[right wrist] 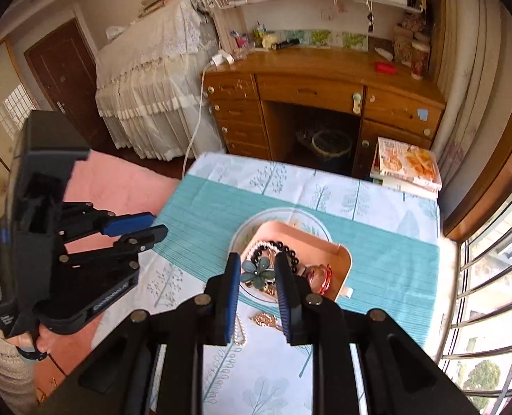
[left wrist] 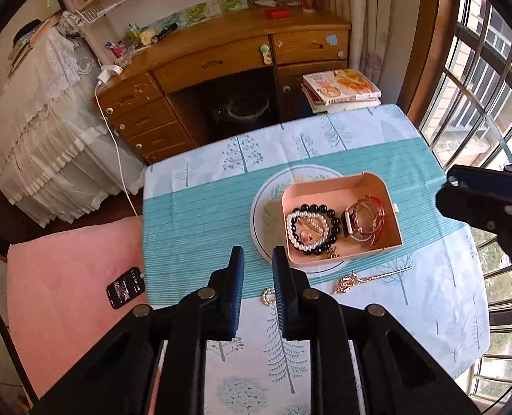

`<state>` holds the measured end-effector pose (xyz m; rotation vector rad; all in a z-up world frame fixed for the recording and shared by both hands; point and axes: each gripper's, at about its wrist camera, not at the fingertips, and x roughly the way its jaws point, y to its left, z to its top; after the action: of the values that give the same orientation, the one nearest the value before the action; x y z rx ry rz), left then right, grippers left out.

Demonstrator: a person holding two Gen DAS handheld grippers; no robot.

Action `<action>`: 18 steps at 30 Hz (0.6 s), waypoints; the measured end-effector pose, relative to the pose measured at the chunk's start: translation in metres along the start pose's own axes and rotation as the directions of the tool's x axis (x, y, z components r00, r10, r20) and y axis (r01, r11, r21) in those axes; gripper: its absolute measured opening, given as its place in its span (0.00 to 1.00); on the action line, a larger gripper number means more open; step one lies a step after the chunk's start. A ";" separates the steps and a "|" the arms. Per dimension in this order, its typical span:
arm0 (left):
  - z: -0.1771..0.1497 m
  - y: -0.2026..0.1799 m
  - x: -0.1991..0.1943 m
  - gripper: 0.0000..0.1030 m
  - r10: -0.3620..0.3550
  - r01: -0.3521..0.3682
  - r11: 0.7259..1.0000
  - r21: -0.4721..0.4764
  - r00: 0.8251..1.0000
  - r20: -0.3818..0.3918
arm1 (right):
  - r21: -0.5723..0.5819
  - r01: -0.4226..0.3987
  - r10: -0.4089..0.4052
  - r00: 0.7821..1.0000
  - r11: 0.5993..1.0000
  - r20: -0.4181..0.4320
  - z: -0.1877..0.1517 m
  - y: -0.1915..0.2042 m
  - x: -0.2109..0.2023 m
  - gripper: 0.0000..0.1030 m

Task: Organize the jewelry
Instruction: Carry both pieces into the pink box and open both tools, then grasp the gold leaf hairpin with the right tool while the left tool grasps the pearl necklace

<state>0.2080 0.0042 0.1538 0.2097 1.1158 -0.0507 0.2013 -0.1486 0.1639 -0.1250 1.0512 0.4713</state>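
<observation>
A pink tray (left wrist: 373, 181) stands on a round plate (left wrist: 259, 221) on the table. It holds a black bead bracelet (left wrist: 332, 214), a pearl bracelet (left wrist: 295, 216) and red bangles with a watch (left wrist: 363, 221). A gold leaf hairpin (left wrist: 366, 280) and a small pearl piece (left wrist: 267, 296) lie on the cloth in front of the tray. My left gripper (left wrist: 257, 259) is open and empty, just left of the pearl piece. My right gripper (right wrist: 257, 269) holds a teal flower clip (right wrist: 257, 271) between its fingers, above the tray's near edge (right wrist: 346, 269).
The table has a teal and white tree-print cloth (left wrist: 204, 207). A phone (left wrist: 124, 287) lies on the pink bed to the left. A wooden desk (left wrist: 221, 65) and a stack of magazines (left wrist: 342, 90) stand behind the table. A barred window is at the right.
</observation>
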 end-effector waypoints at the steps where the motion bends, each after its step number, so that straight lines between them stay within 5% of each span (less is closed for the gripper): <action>1: -0.002 0.001 0.015 0.14 -0.009 0.009 1.000 -0.002 1.000 -0.025 | 0.005 0.003 -0.003 0.999 1.000 -0.035 -0.003 -0.003 0.018 0.20; 5: -0.012 0.004 0.074 0.21 -0.064 0.062 0.998 -0.025 0.992 -0.108 | 0.029 0.014 -0.010 0.988 0.999 -0.152 -0.010 -0.014 0.081 0.20; 9: -0.022 0.007 0.113 0.70 -0.110 0.103 0.993 -0.054 0.984 -0.140 | 0.067 0.016 0.000 0.974 0.998 -0.227 -0.013 -0.028 0.123 0.20; 18: -0.039 0.007 0.166 0.74 -0.159 0.148 0.987 -0.070 0.965 -0.210 | 0.040 -0.009 0.017 0.975 0.999 -0.220 -0.019 -0.037 0.147 0.37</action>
<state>0.2479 0.0296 -0.0106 0.0809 1.3464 -0.1387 0.2620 -0.1418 0.0240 -0.1382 1.2792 0.4556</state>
